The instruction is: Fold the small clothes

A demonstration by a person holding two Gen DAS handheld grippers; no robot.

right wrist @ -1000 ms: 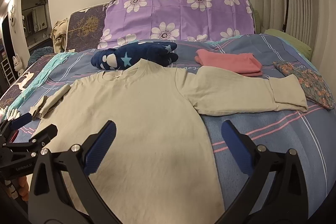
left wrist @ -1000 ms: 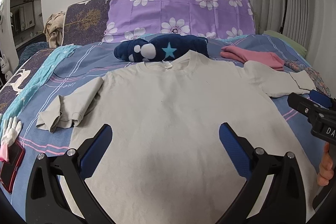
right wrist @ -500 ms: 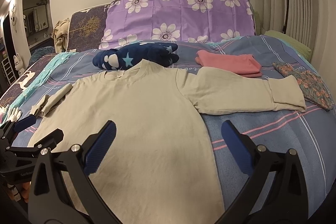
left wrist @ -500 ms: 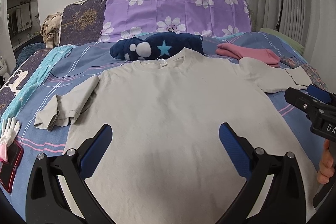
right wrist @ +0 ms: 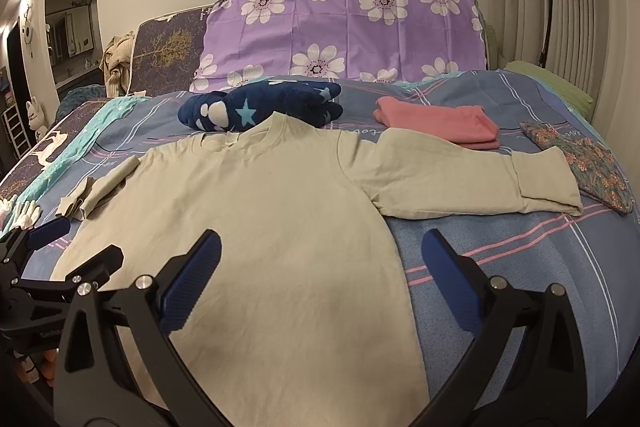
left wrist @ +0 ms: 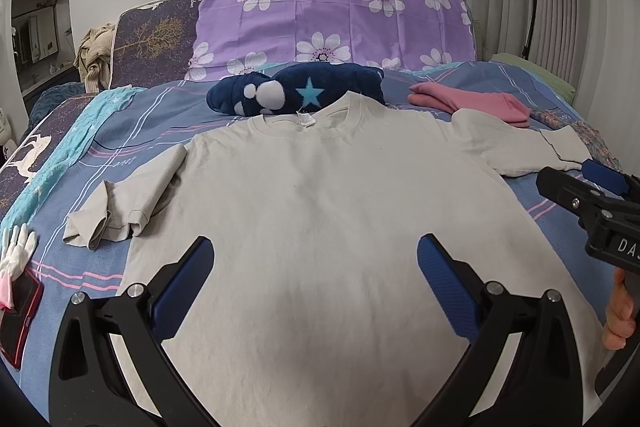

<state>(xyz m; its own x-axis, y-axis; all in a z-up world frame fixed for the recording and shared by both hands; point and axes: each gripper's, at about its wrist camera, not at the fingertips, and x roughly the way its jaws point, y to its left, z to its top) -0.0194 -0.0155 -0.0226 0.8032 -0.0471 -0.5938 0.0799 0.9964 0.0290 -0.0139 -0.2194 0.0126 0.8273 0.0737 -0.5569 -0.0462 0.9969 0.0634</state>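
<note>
A beige long-sleeved shirt (left wrist: 320,211) lies flat and face up on the bed, collar toward the pillows. Its left sleeve (left wrist: 120,203) is crumpled beside the body; its right sleeve (right wrist: 472,183) stretches out straight. My left gripper (left wrist: 314,271) hovers open over the shirt's lower middle, holding nothing. My right gripper (right wrist: 320,269) hovers open over the shirt's lower right edge and the bedsheet, also holding nothing. In the right wrist view the left gripper (right wrist: 60,243) shows at the left edge, and the right gripper (left wrist: 580,183) shows at the right edge of the left wrist view.
A navy star-patterned garment (left wrist: 296,95) lies just behind the collar. A folded pink garment (right wrist: 436,123) and a floral cloth (right wrist: 584,159) lie at the right. White gloves (left wrist: 16,251) and a red phone (left wrist: 20,311) lie at the left bed edge. Purple flowered pillows (left wrist: 336,23) stand behind.
Both grippers have drawn back and risen a little, so the shirt sits slightly farther off in both views. Nothing was grasped or moved.
</note>
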